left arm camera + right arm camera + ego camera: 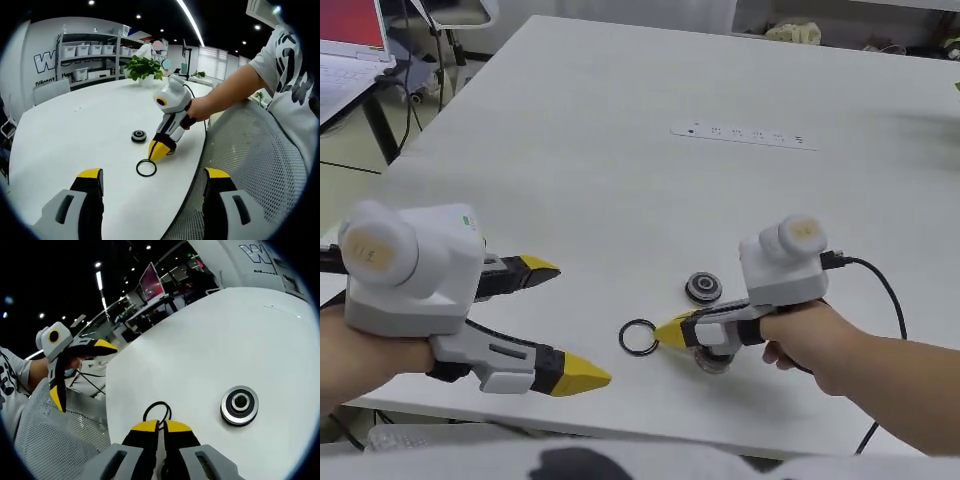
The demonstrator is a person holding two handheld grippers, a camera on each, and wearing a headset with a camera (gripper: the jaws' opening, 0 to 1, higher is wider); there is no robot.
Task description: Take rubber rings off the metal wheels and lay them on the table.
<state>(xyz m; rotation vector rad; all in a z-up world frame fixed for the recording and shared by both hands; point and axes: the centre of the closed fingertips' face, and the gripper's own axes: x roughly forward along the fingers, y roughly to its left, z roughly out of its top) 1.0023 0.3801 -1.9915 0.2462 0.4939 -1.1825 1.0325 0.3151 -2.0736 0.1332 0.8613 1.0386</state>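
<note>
A black rubber ring (pixel 638 337) lies flat on the white table (pixel 620 150), near its front edge. My right gripper (pixel 670 330) is shut, its yellow tips pinching the ring's right edge; in the right gripper view the ring (pixel 157 409) runs in behind the tips (pixel 159 426). A metal wheel (pixel 703 287) (pixel 239 405) with its dark ring on stands just beyond. A second round metal piece (pixel 711 359) sits partly hidden under the right gripper. My left gripper (pixel 560 320) hovers open to the left, nothing between its jaws, pointing at the ring (pixel 146 167) and the right gripper (pixel 156 150).
A white power strip (pixel 745 134) lies far back on the table. A laptop (pixel 350 40) sits on a desk at the upper left. The table's front edge (pixel 620 425) runs close under both grippers, with a mesh chair (pixel 240 150) beside it.
</note>
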